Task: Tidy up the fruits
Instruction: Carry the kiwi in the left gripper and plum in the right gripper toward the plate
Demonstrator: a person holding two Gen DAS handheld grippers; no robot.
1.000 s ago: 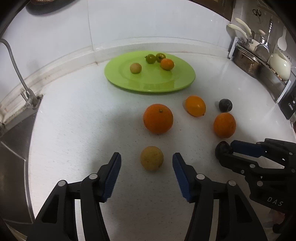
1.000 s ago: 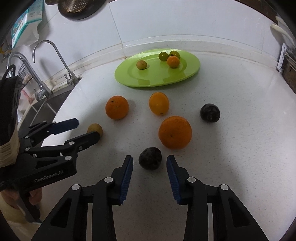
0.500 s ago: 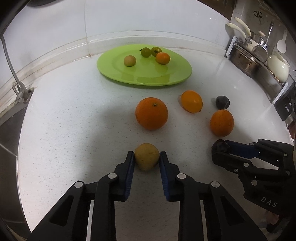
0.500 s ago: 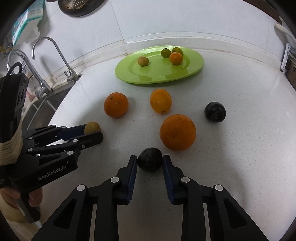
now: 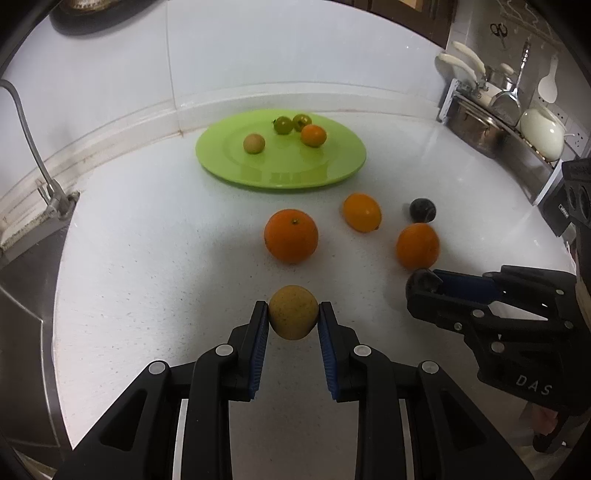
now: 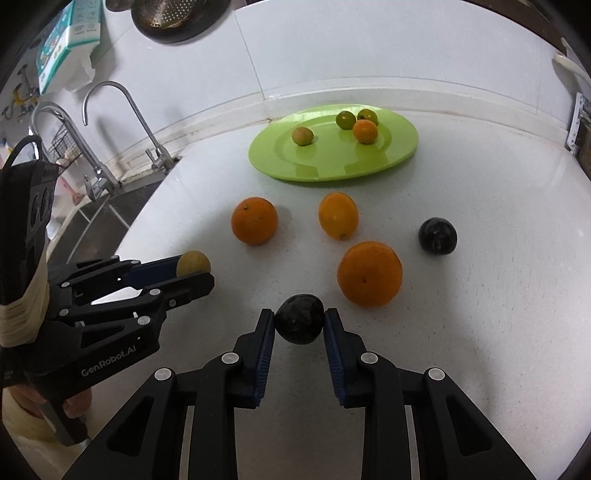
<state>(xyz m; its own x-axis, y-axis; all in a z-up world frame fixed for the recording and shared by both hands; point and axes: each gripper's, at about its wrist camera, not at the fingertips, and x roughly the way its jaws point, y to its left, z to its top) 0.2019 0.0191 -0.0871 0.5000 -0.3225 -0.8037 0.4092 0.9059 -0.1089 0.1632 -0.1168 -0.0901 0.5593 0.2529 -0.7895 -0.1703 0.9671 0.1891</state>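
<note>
Yellow-brown fruit [image 5: 293,312] – left gripper [image 5: 293,320] jaws clamp it | dark fruit [image 6: 300,318] – right gripper [image 6: 300,325] jaws clamp it, underside hidden

Home kitchen. White speckled countertop [image 6: 480,295] against tiled wall; chrome faucets [image 6: 110,122] over sink at its left edge; pots and ladle on rack [image 5: 491,122] at right; colander [image 6: 173,14] hanging above.

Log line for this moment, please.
left gripper: shut on yellow fruit | right gripper: shut on dark fruit | green plate: four fruits

yellow fruit [image 5: 293,312] clamped, dark plum [image 6: 300,323] clamped
</note>
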